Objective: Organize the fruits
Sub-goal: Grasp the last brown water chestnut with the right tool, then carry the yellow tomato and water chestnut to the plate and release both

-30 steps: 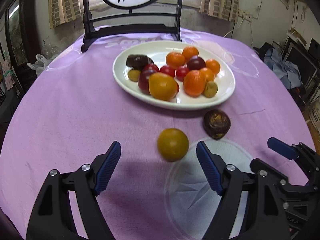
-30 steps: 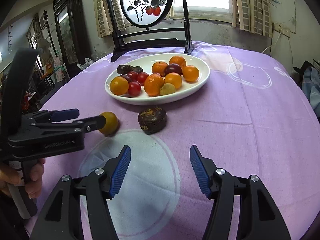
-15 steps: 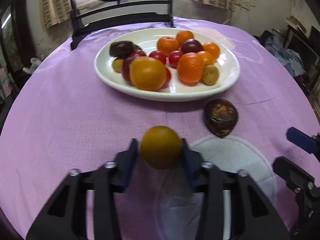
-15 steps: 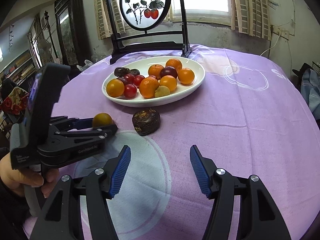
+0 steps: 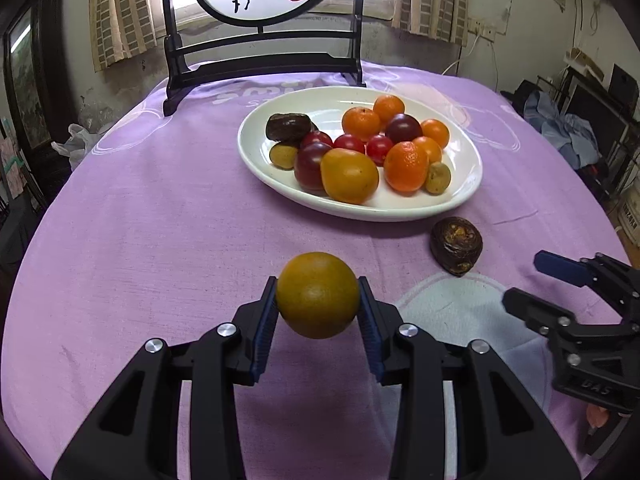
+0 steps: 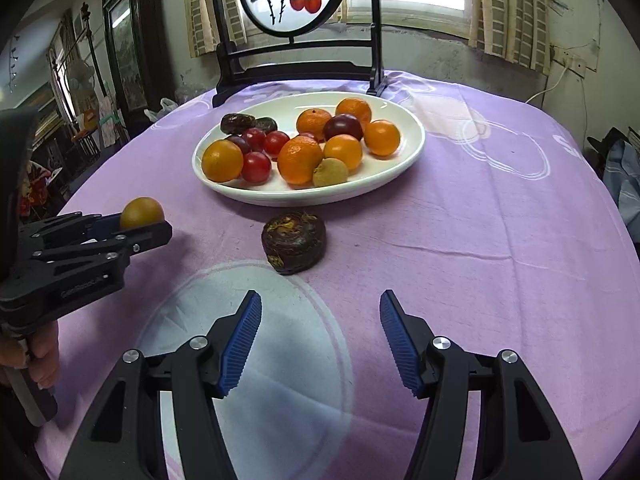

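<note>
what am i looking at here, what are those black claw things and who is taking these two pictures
No robot: a person holds a hand-squeezed clamp in each hand, each carrying its own camera looking along its fingers. One picture is from the left gripper, the other from the right gripper. The left one is shut on an orange fruit. The right one is open and holds nothing. On the purple tablecloth sits a white plate of fruit, with one dark brown fruit lying loose in front of it.

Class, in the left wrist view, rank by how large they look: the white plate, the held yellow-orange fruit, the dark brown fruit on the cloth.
1. white plate
2. yellow-orange fruit, clamped in the left gripper; it sits nearest the camera, so its lead is unsure
3. dark brown fruit
</note>
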### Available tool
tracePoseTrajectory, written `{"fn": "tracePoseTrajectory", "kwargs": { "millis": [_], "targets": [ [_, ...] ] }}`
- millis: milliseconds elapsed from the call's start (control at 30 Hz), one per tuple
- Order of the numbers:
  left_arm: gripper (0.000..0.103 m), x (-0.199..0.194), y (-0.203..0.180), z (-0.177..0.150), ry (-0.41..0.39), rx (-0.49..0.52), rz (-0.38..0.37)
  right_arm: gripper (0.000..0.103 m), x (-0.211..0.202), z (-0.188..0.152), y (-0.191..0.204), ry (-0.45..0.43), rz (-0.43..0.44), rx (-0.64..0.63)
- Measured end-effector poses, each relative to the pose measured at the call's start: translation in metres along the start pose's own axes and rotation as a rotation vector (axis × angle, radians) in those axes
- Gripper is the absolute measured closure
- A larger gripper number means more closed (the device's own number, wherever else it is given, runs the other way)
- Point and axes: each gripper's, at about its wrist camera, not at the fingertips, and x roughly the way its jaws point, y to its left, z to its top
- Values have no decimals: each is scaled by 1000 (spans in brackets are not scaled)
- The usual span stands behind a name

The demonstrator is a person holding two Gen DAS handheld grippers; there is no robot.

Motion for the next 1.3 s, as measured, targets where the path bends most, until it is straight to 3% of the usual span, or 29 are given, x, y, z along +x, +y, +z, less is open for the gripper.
{"fn": "tracePoseTrajectory", "kwargs": {
  "millis": [133, 400, 533, 633, 1067, 1300],
  "targets": [
    [66, 4, 9, -1, 17, -20, -36, 41, 16, 12, 14, 17, -11, -42],
    [66, 16, 21, -3, 57, -70, -37, 41, 50, 33, 28, 47, -57, -89],
    [66, 15, 21, -4, 51, -71, -34, 57, 57, 35, 28, 47, -59, -56],
    [66, 16, 20, -4, 53, -70, -29, 58, 55, 34, 29, 42, -69, -54],
    [66, -2, 9, 1, 40, -57, -17, 59, -19, 21, 7, -92, -51, -33],
    [66, -26, -8, 38, -17, -3, -18, 59, -43, 38, -2, -169, -41, -35]
  ]
}}
